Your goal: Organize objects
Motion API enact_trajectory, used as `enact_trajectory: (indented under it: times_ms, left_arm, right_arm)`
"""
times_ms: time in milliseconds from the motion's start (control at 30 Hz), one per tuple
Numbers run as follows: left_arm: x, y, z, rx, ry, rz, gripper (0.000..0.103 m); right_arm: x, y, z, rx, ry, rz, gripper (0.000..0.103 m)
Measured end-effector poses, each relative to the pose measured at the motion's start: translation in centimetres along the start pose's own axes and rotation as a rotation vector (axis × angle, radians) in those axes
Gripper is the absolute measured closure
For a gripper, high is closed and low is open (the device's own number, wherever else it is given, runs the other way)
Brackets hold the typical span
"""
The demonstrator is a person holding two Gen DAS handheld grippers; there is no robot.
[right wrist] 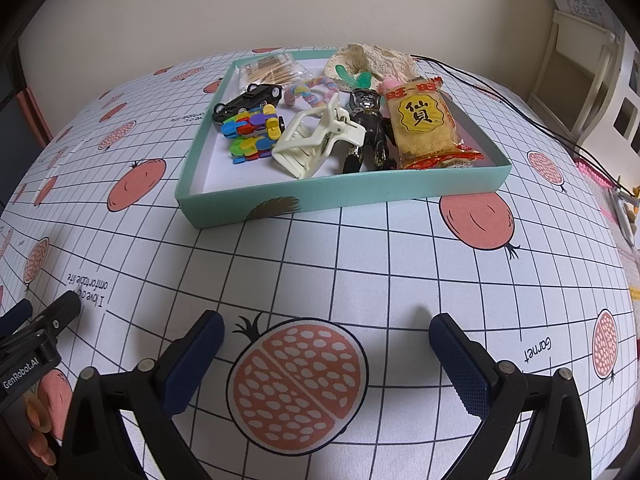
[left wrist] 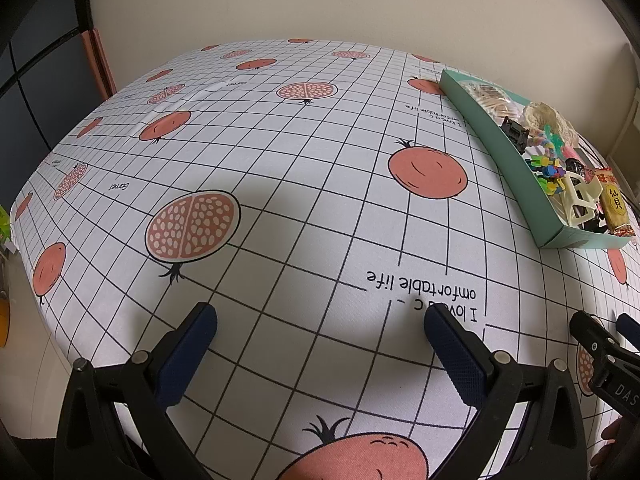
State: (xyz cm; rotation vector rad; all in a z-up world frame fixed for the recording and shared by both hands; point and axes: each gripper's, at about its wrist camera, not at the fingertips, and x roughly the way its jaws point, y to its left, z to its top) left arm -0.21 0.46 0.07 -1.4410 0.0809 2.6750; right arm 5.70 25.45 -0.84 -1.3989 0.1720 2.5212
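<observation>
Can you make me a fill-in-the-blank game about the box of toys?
1. The box holding the toys is coloured ____.
2. The toy car is coloured ____.
3. The tablecloth is printed with pink ____.
4. Both the left gripper and the right gripper are ____.

Missing words: teal; black; fruits; open

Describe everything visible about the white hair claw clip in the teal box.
The glossy cream-white plastic hair claw clip lies on its side near the middle of the shallow teal cardboard box, teeth toward the box's near wall, its pinch levers raised toward the back. It looks closed and intact. Its levers rest against the black toy figure; the multicoloured folding block toy sits right beside it on the other side. Neither claw is near it.
</observation>
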Motion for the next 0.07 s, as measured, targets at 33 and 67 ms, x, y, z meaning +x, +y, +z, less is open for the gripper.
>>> enact_trajectory:
  times_ms: [33, 67]
  left_arm:
    - [0.0, -0.01, 0.0, 0.0, 0.0, -0.001, 0.0]
    - [0.05, -0.02, 0.06, 0.0, -0.001, -0.001, 0.0]
  right_arm:
    - [0.0, 0.0, 0.01, 0.0, 0.0, 0.0, 0.0]
    - [0.02, -0.01, 0.0, 0.0, 0.0, 0.0, 0.0]
